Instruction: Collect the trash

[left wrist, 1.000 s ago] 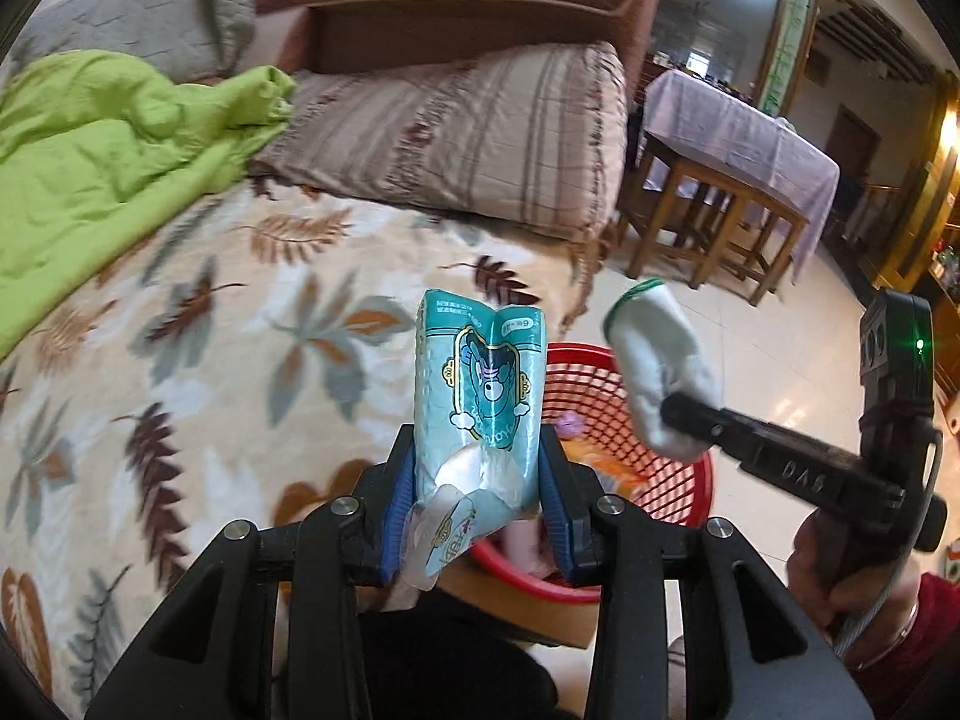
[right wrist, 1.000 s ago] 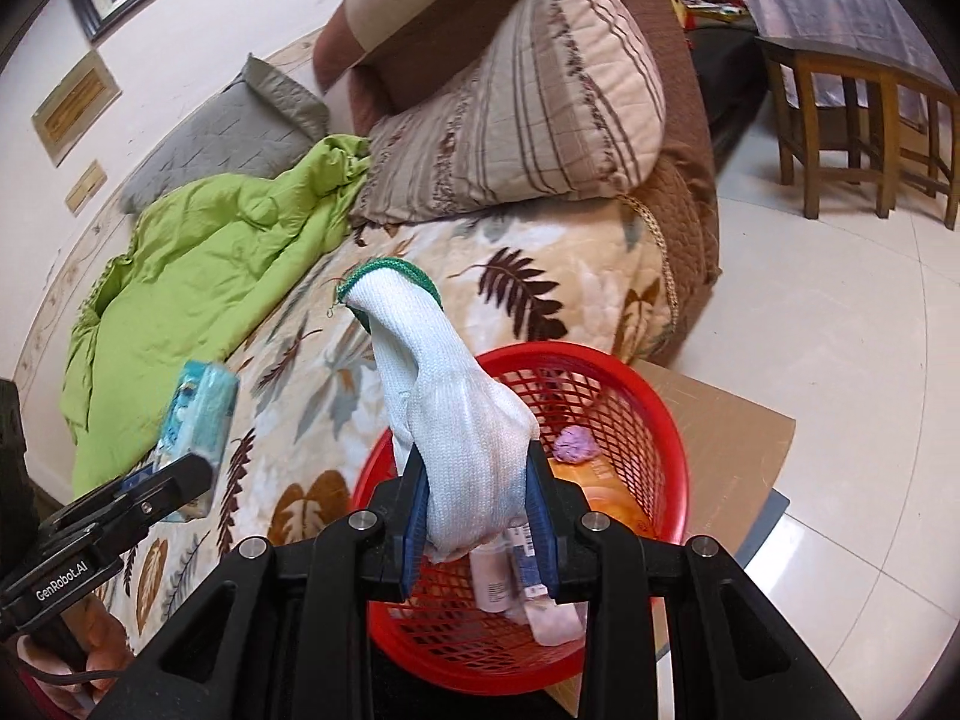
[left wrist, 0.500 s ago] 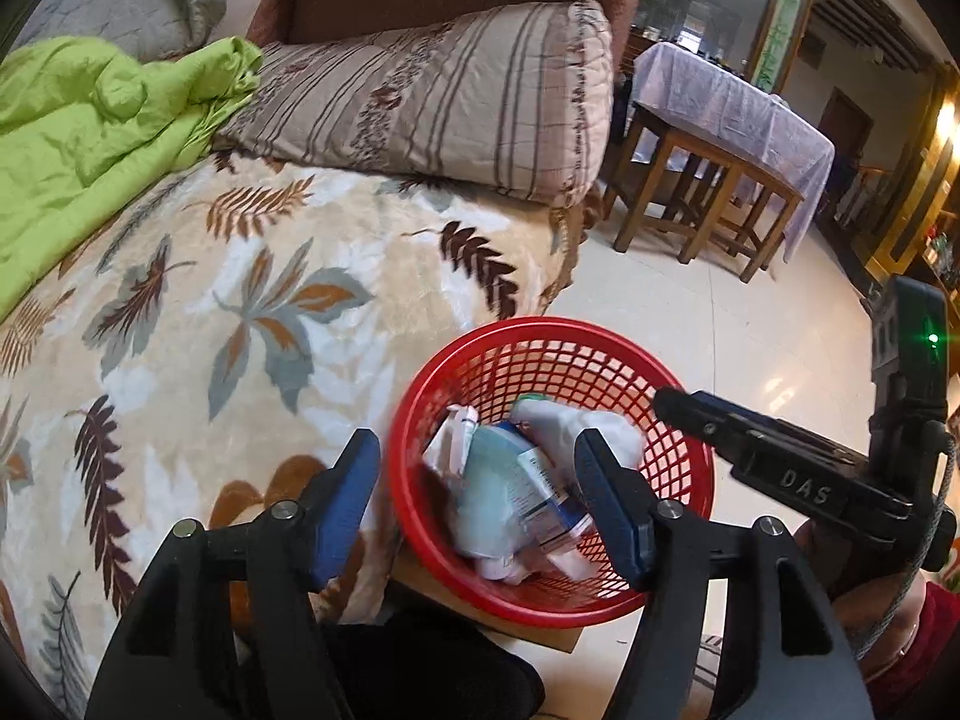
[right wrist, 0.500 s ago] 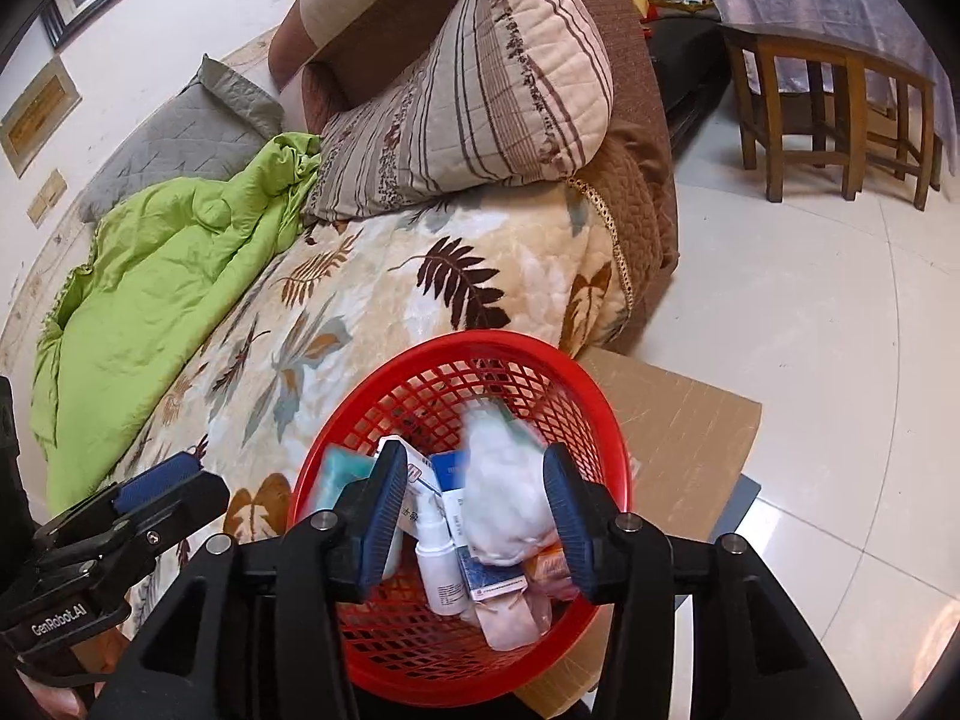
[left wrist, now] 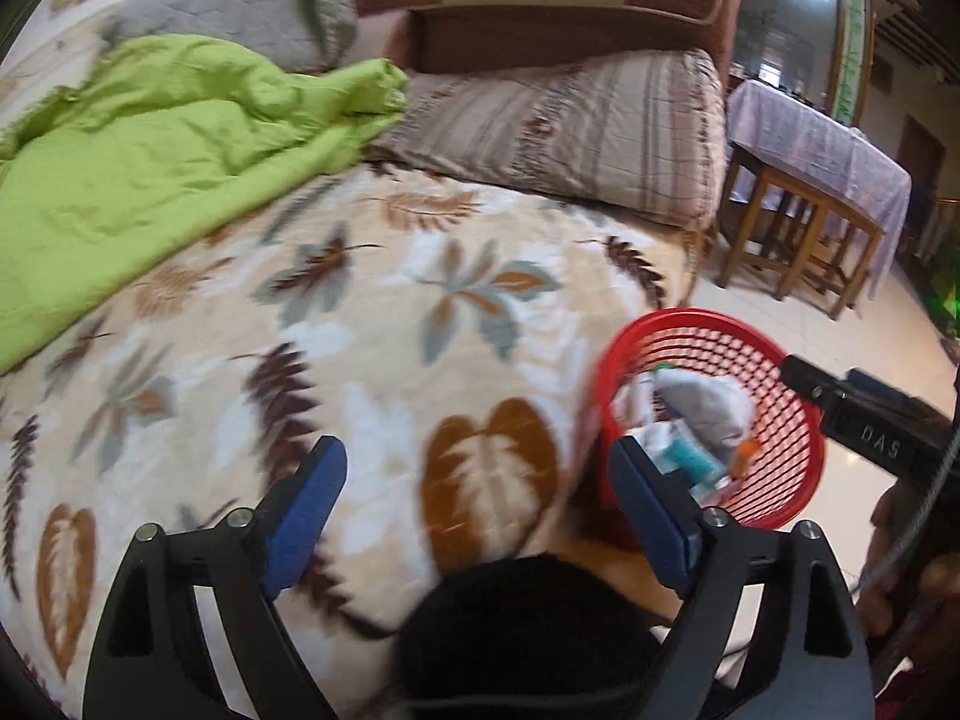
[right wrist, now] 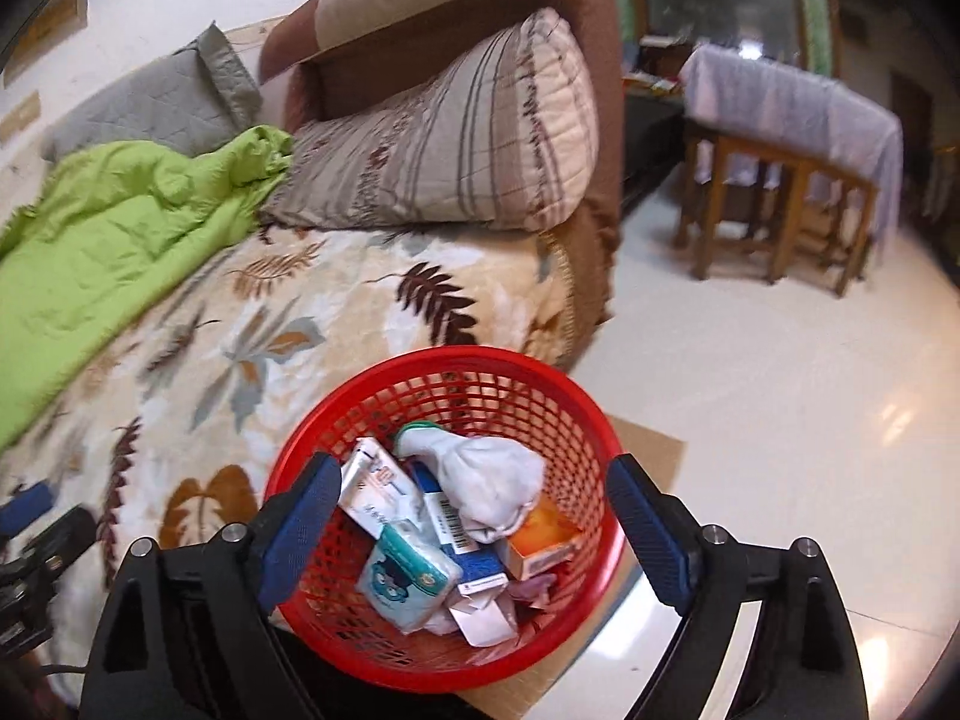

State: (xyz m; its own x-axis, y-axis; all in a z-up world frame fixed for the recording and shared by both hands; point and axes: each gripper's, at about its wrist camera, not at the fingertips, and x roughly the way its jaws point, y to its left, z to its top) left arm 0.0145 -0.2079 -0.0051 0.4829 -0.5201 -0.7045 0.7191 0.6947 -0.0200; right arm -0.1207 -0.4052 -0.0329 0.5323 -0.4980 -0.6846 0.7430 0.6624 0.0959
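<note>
Both grippers empty, trash binned.
Left gripper (left wrist: 474, 498) and right gripper (right wrist: 468, 510) stood wide open; next, scan the bed (left wrist: 384, 312) before leaving the basket (right wrist: 540, 384).

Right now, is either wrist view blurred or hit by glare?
Left wrist view: motion smear over the leaf-print blanket and red mesh basket. Right wrist view: sharper, basket contents readable, window glare on the glossy floor tiles; the edges bend from the fisheye.

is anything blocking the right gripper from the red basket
Nothing visible does. The right gripper hangs open directly above the red basket, with the white glove and teal packet already lying inside it.
</note>
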